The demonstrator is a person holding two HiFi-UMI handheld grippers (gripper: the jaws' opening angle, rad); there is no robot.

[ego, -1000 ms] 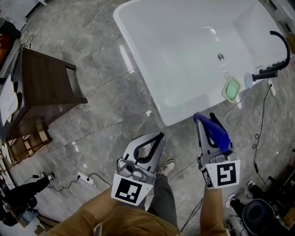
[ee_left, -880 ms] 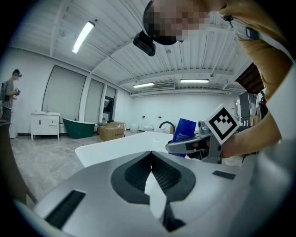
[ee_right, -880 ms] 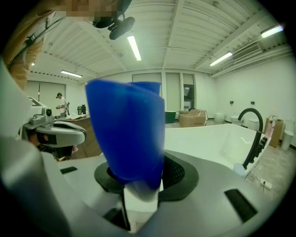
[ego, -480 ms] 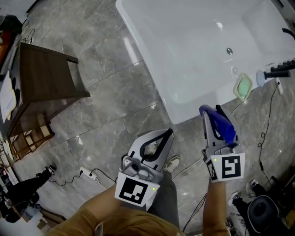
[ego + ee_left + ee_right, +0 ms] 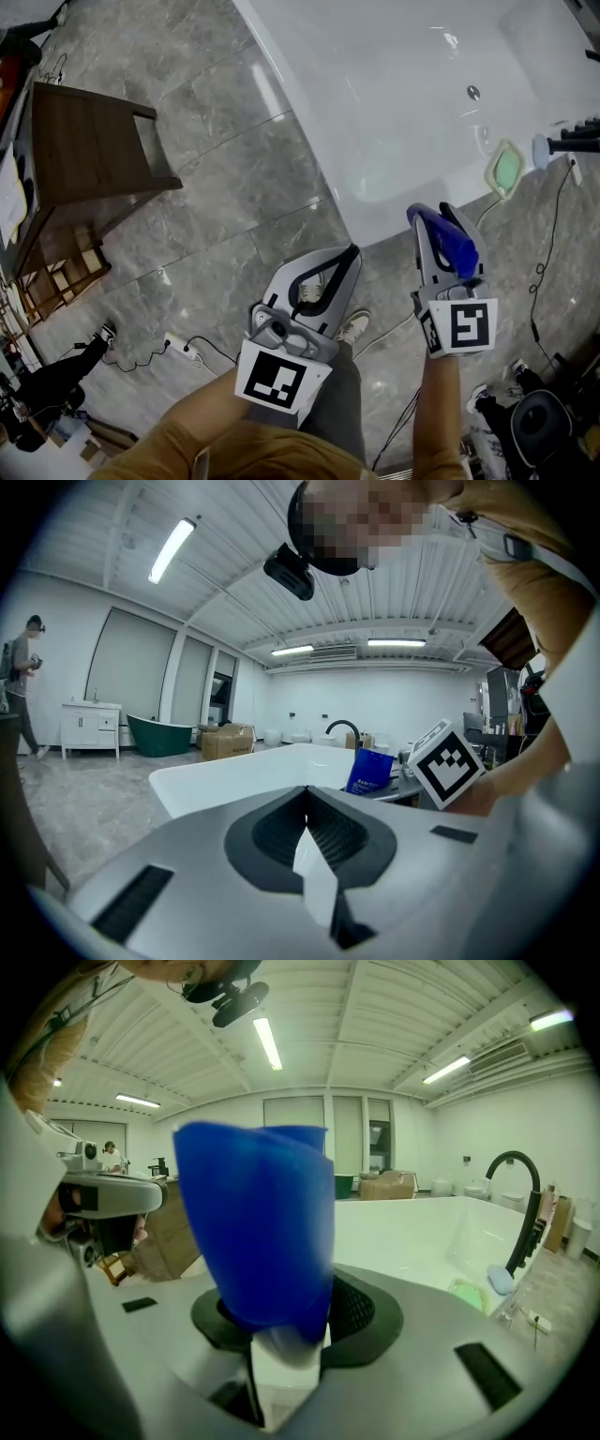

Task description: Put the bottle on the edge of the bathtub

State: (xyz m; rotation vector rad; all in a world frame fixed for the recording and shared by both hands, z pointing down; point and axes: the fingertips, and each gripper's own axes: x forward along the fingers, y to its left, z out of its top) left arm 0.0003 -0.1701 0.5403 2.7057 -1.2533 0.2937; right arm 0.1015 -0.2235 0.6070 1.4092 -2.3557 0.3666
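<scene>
My right gripper (image 5: 428, 221) is shut on a blue bottle (image 5: 455, 246), which it holds just off the near corner of the white bathtub (image 5: 375, 225), above the grey floor. In the right gripper view the bottle (image 5: 255, 1241) stands tilted between the jaws and fills the middle, with the tub's rim (image 5: 412, 1227) behind it. My left gripper (image 5: 348, 255) hangs to the left over the floor, shut with nothing in it. In the left gripper view the bottle (image 5: 370, 771) shows past the closed jaw tips, beside the tub (image 5: 234, 775).
A dark wooden stool (image 5: 84, 159) stands at the left. On the tub's right rim lie a green soap dish (image 5: 506, 169) and a black faucet handle (image 5: 581, 142). Cables (image 5: 555, 244) and a power strip (image 5: 178, 345) lie on the floor. A person (image 5: 19, 682) stands far off.
Both grippers have sunk a little, the right one more, carrying the bottle down beside the tub's near corner. The head view has swung, so the tub sits higher in the picture.
</scene>
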